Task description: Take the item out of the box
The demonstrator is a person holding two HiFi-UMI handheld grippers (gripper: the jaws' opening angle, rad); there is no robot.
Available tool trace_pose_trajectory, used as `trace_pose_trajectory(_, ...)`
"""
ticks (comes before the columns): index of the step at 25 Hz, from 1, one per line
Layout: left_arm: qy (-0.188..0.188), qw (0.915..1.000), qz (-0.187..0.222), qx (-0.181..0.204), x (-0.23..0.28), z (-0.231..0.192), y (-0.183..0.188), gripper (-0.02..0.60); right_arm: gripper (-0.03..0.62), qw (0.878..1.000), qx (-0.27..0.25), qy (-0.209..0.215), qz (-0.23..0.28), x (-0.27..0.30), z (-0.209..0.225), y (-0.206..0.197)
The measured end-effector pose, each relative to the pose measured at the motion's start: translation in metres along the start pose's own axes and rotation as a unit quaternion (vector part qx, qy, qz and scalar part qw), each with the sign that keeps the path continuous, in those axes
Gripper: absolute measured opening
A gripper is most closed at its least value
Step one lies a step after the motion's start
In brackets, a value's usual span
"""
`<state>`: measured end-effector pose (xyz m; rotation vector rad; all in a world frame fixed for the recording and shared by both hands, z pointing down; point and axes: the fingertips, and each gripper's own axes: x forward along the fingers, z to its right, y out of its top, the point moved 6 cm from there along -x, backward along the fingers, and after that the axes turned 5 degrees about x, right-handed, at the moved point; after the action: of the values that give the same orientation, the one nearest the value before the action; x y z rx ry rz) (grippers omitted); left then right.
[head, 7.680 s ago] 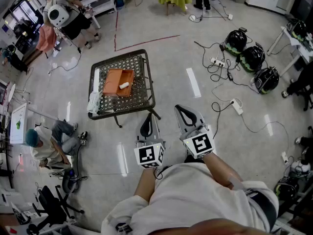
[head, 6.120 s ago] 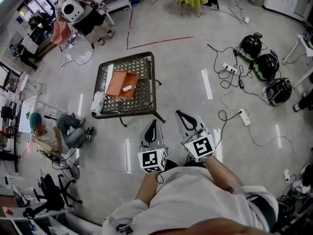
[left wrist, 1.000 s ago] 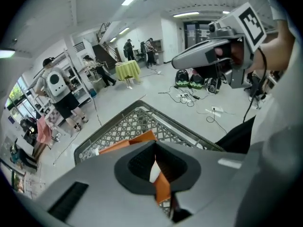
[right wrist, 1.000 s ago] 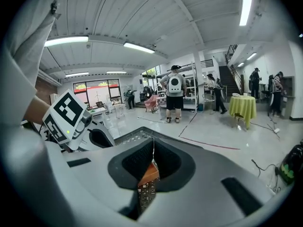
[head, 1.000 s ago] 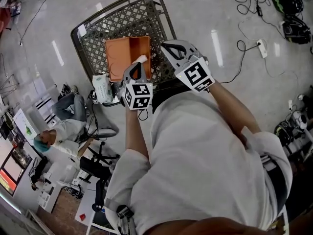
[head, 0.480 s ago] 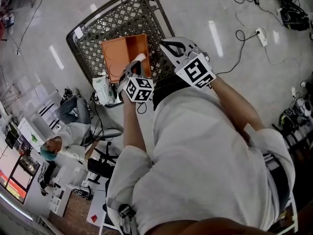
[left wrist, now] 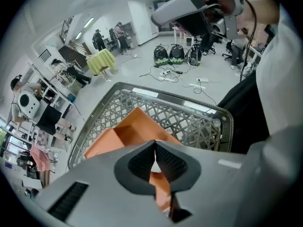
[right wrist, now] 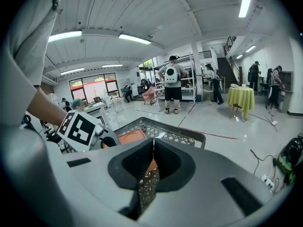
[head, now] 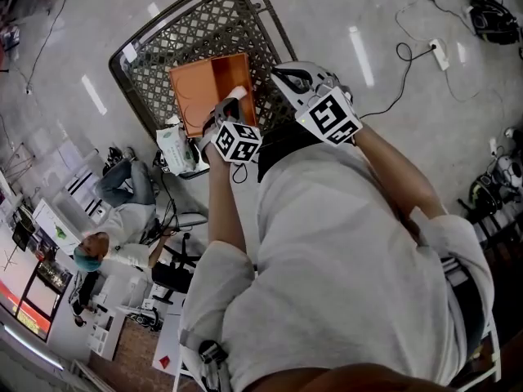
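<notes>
1. Pale polished floor [head: 327,23] of a big workshop. On it stands a dark lattice worktop [head: 188,31], viewed steeply from above.
2. Left tongs [head: 222,111]: clenched, pads together, nothing between them. They point steeply down over the near corner of the orange box [head: 204,88], which sits toward the worktop's near edge.
3. Right tongs [head: 290,76]: likewise clenched and empty, over the worktop's near right edge, beside the box and not over it.
4. Item [head: 236,94]: small, white, elongated, lying in the box at that near corner, just beyond the left tips. Contact cannot be told. Its long axis slants toward the box's right wall.
5. Judgement: the left hand is nearer. Its tongs must release before straddling the item across its short axis.
6. People stand far beyond the worktop.
</notes>
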<state>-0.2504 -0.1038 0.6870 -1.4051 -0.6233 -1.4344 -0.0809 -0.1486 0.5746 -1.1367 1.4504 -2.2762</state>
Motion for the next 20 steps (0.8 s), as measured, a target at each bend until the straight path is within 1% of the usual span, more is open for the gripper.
trace_pose_trajectory(7,-0.018,0.9997,-0.014,0.009,0.019,-0.001,-0.01,0.011,0.005,1.0,0.003,-0.005,-0.028,0.014,0.0,-0.02)
trace_pose_trajectory(12,-0.038,0.999,-0.02,0.016,0.029,0.001,-0.011,0.011,0.005,0.999,0.005,-0.01,-0.037,0.017,0.001,-0.024)
trace_pose_trajectory(17,-0.042,0.9986,-0.026,0.018,0.04,-0.002,-0.015,0.012,0.005,0.999,0.012,-0.006,-0.039,0.021,0.001,-0.027)
trace_pose_trajectory(20,-0.055,0.9977,-0.034,0.018,0.049,0.001,-0.02,0.019,0.005,0.999,0.007,-0.015,-0.051,0.019,0.007,-0.03)
